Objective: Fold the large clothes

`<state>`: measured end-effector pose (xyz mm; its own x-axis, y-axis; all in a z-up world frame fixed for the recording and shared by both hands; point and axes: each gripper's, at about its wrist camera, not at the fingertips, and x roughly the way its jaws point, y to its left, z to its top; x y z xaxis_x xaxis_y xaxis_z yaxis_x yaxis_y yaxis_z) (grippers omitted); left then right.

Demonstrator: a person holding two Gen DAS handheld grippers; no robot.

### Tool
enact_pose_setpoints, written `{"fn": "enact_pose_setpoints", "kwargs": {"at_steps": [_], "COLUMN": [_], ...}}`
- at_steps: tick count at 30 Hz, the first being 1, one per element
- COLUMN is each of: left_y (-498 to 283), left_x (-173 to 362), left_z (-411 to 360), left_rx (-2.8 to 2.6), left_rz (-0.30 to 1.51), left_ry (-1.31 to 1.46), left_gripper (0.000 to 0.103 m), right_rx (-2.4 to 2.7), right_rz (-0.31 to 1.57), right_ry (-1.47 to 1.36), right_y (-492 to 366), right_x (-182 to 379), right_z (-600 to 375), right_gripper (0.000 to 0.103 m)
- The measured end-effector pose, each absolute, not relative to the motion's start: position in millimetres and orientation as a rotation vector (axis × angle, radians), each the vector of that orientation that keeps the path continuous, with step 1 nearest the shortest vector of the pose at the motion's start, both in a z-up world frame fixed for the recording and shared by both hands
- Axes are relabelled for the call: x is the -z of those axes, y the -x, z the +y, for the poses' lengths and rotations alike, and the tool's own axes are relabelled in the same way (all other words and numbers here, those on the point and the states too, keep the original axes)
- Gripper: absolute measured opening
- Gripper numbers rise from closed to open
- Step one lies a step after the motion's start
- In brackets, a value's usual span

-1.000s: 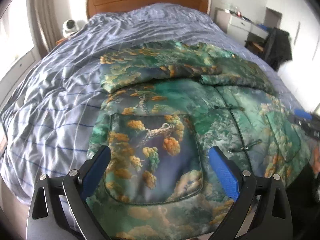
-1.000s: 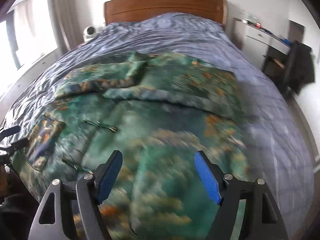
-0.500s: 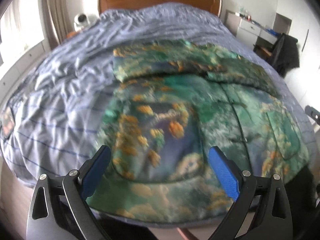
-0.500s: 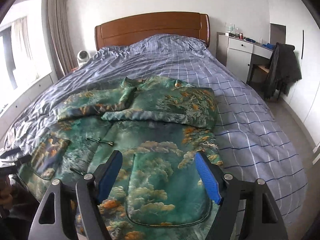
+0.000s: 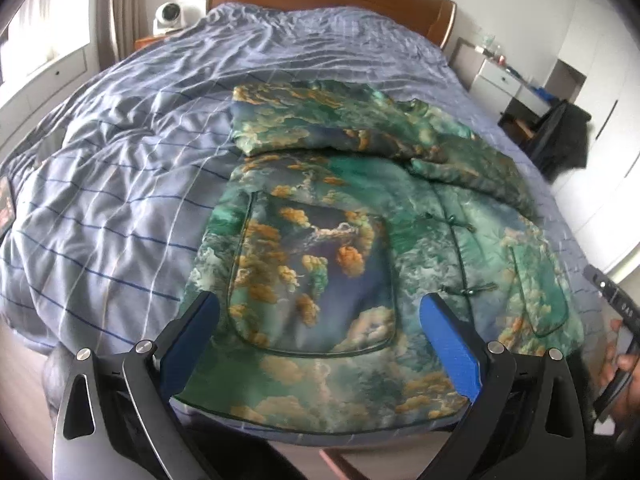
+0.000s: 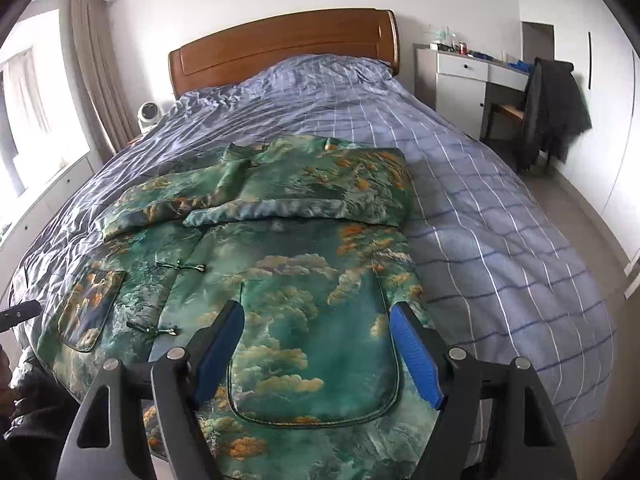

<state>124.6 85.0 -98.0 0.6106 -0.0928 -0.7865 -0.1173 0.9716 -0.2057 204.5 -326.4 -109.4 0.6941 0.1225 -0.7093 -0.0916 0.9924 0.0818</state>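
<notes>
Jacket (image 5: 344,248) in green brocade with orange cloud print, spread front-up at foot edge of bed (image 5: 120,184), hem hanging just over that edge, both sleeves folded across the chest. Left gripper (image 5: 320,344) spread wide, gripping nothing, hovering over hem by one patch pocket (image 5: 312,280). Right gripper (image 6: 316,352) likewise wide and empty, above the other pocket (image 6: 316,356). Frog-knot fasteners (image 6: 180,267) down the front. Wooden headboard (image 6: 288,48) at far end.
</notes>
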Motion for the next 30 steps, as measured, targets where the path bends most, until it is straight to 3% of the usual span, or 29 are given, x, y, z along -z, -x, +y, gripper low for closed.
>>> {"fn": "enact_pose_setpoints", "kwargs": {"at_steps": [6, 12, 17, 30], "left_y": [-126, -136, -143, -148], "left_x": [97, 91, 125, 189], "left_z": [84, 140, 191, 139], "left_rx": [-0.022, -0.035, -0.062, 0.115], "left_rz": [0.927, 0.943, 1.059, 1.27], "left_ry": [0.192, 0.212, 0.377, 0.259], "left_gripper": [0.1, 0.1, 0.1, 0.099], "right_rx": [-0.143, -0.145, -0.106, -0.282], "right_rz": [0.808, 0.819, 0.999, 1.239], "right_ry": [-0.013, 0.059, 0.032, -0.198], "right_y": [-202, -208, -216, -211], "right_x": [113, 103, 123, 200], "right_z": [-319, -332, -390, -418], "right_gripper": [0.078, 0.077, 0.078, 0.077]}}
